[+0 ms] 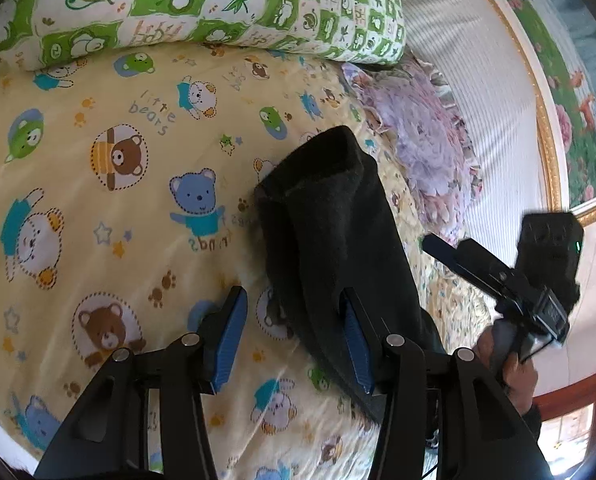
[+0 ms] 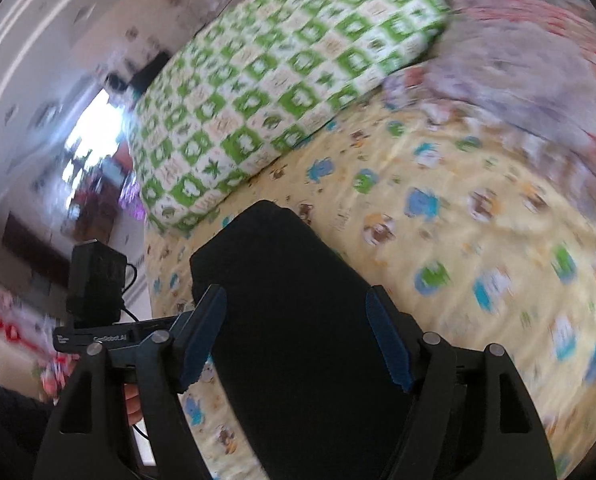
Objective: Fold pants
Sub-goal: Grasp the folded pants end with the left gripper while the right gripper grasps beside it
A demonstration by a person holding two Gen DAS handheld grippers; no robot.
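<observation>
Pants [image 1: 329, 240] folded into compact dark stack, flat on bear-print sheet [image 1: 98, 208] below green pillow [image 1: 218, 4]. We see left gripper [image 1: 294, 340] and right gripper [image 2: 296, 340] jaws apart, nothing pinched; we judge fold nearly done.

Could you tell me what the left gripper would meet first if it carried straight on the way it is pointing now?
Most likely the yellow bear-print bedsheet: the left gripper points down at it, jaws open. The folded black pants overlap its right side and might be brushed first; depth is unclear.
</observation>
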